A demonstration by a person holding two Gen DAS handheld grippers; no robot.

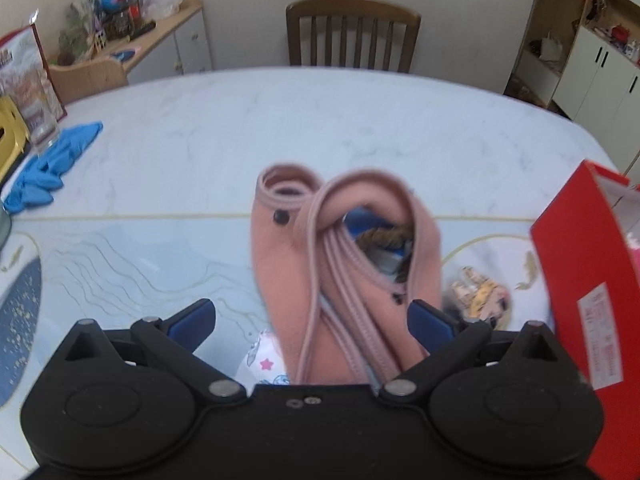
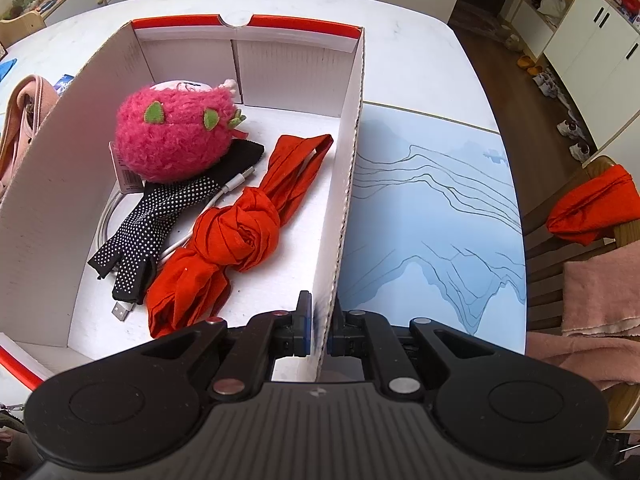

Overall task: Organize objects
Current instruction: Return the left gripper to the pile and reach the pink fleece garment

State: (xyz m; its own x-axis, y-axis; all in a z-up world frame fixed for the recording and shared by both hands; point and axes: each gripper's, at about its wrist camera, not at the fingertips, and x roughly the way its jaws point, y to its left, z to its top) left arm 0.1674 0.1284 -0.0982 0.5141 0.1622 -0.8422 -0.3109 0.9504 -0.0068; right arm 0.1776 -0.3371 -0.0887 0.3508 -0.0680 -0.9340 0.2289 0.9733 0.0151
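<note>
L gripper (image 1: 311,322): fingers spread wide, nothing pinched. A pink felt bag (image 1: 320,264) w/ long stitched handles stands between the blue pads, not pressed by either; it looks slightly blurred. Bag mouth is open, something brown and blue shows inside, can't tell what. Small patterned items lie on the tabletop (image 1: 280,120) just beside the bag: a white one w/ a pink star (image 1: 264,360) near the left pad, a yellow-brown one (image 1: 480,292) to the right. Red side of the shoebox (image 1: 580,280) sits at far right. Blue gloves (image 1: 48,164) lie far left; a wooden chair (image 1: 352,32) stands at the far edge.

R gripper (image 2: 319,330): fingers closed on the shoebox's right cardboard wall (image 2: 344,200), one pad inside, one outside. Box is open, on the white tabletop next to a blue mat w/ mountain lines (image 2: 432,208). Inside: fuzzy pink plush ball w/ green spikes (image 2: 176,136) at the back left, black dotted glove (image 2: 152,220) partly under it, white USB cable (image 2: 116,300) beneath the glove, knotted red cloth (image 2: 240,228) along the right-hand side. Pink bag shows outside the box's left wall.
</note>
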